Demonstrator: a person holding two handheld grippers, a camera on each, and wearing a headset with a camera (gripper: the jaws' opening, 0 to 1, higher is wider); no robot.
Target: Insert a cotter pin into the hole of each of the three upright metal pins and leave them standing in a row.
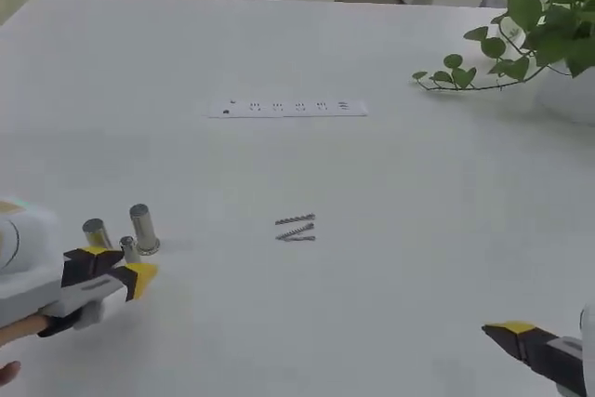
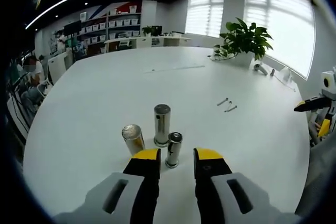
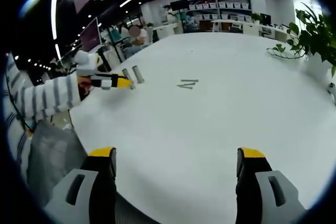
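So the left gripper (image 2: 177, 157) is part-way open with nothing in it. Its yellow tips sit either side of the shortest metal pin (image 2: 173, 149), close but not touching as far as I can tell. Right behind that one are the tall pin (image 2: 161, 124) and the stubby wide one (image 2: 133, 137), all three upright and bunched tight on the person's left. The right gripper (image 3: 177, 153) is spread wide, empty, held over bare bench (image 1: 372, 304), well apart from everything. The cotter pins (image 1: 296, 228) lie flat in a little cluster mid-bench, none in a hole yet.

My worry: close on the short pin and a jaw clips a neighbour and tips it — they're that crowded. Also those cotter pins look thin and lie flat, so they'd probably skid away or get pinched two at a time.
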